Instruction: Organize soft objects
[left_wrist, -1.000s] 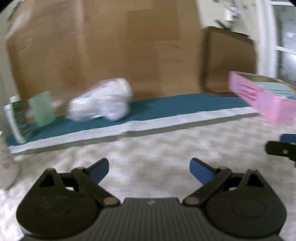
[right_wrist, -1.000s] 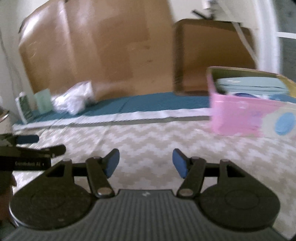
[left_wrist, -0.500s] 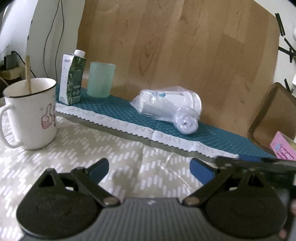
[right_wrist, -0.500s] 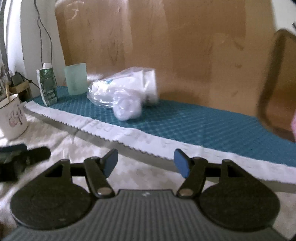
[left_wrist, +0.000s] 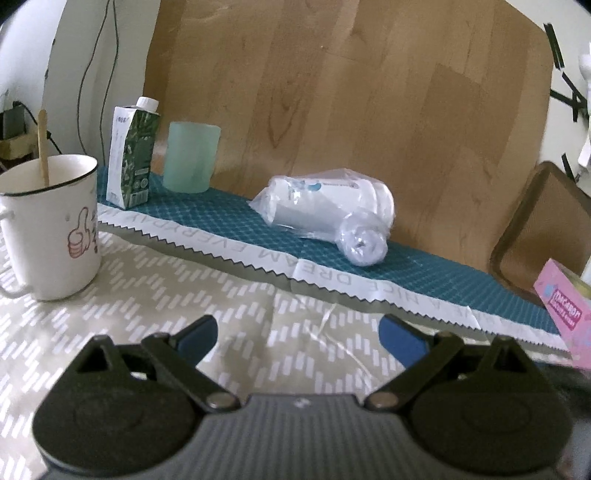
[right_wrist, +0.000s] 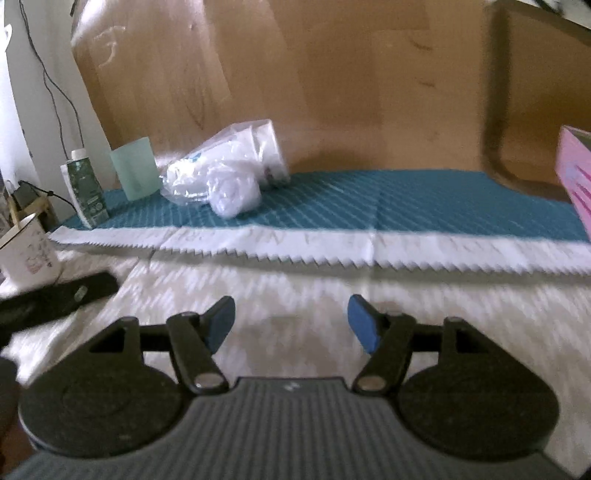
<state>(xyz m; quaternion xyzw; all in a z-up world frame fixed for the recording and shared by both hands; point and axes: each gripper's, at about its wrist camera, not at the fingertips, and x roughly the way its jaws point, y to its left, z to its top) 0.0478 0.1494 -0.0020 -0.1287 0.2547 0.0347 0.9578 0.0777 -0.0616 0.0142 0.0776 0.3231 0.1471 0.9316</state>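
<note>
both tools stood open and empty, left tool (left_wrist: 297, 334) and right tool (right_wrist: 291, 321), over the patterned worktop (left_wrist: 229, 295). crinkled clear plastic bag of white soft rolls (left_wrist: 325, 212) lay on the teal mat (left_wrist: 406, 273), beside the pale green cup (left_wrist: 191, 162).

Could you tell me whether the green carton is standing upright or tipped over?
Upright: the green carton stands on its base on the teal mat, cap on top.

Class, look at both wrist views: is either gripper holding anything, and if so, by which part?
Nothing is held. The left gripper and right gripper are both open, with only tablecloth between their fingers. The plastic bag lies untouched.
</note>
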